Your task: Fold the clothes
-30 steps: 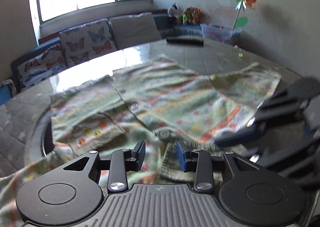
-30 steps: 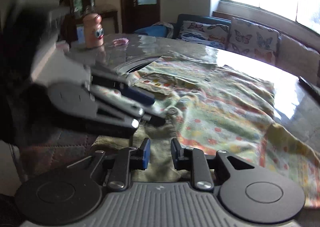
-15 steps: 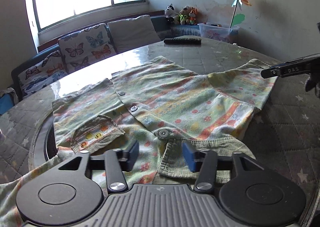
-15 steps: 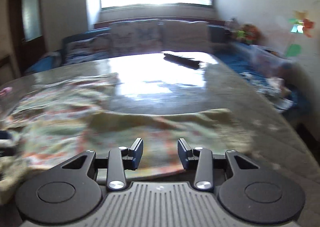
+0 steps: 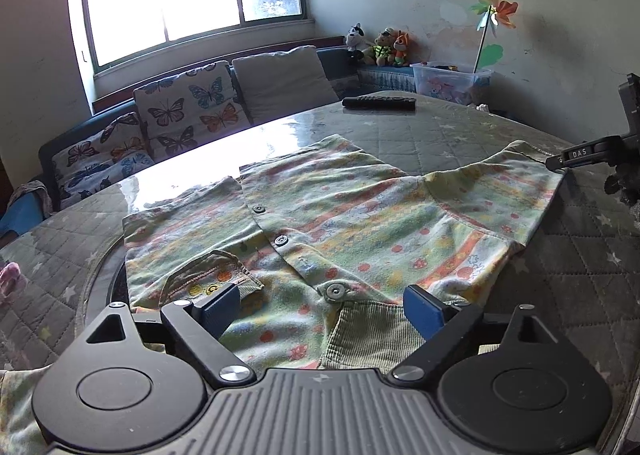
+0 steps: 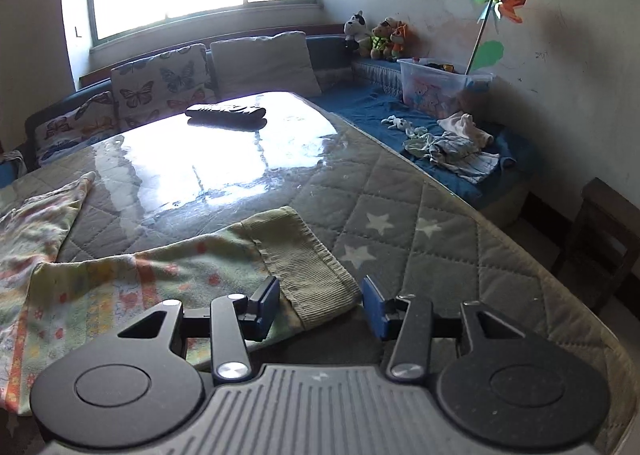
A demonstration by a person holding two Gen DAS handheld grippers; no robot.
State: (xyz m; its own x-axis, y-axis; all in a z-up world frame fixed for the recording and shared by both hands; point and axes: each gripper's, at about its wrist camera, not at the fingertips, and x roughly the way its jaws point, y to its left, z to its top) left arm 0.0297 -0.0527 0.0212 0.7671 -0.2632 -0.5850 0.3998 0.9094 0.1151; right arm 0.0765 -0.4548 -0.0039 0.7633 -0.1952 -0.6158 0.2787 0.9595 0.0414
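A small green patterned button shirt [image 5: 360, 223] lies spread flat on the quilted table [image 5: 460, 135]. My left gripper [image 5: 322, 309] is open wide, low over the shirt's collar end, with a green corduroy collar flap [image 5: 368, 339] between its fingers. My right gripper [image 6: 320, 305] is open, its fingers astride the corduroy cuff [image 6: 308, 267] of the shirt's sleeve [image 6: 160, 275]. Part of the right gripper shows at the far right edge of the left wrist view [image 5: 592, 153], by the sleeve end.
A black remote [image 5: 379, 102] lies at the table's far side, also in the right wrist view [image 6: 226, 113]. A sofa with butterfly cushions [image 5: 180, 111] runs behind. A toy bin [image 6: 436, 85] and loose clothes [image 6: 452, 147] sit on the blue bench to the right. A dark chair [image 6: 600, 235] stands beyond the table's edge.
The right gripper swung away from the collar to the sleeve cuff on the right. Both grippers opened wider. The left gripper stayed over the collar.
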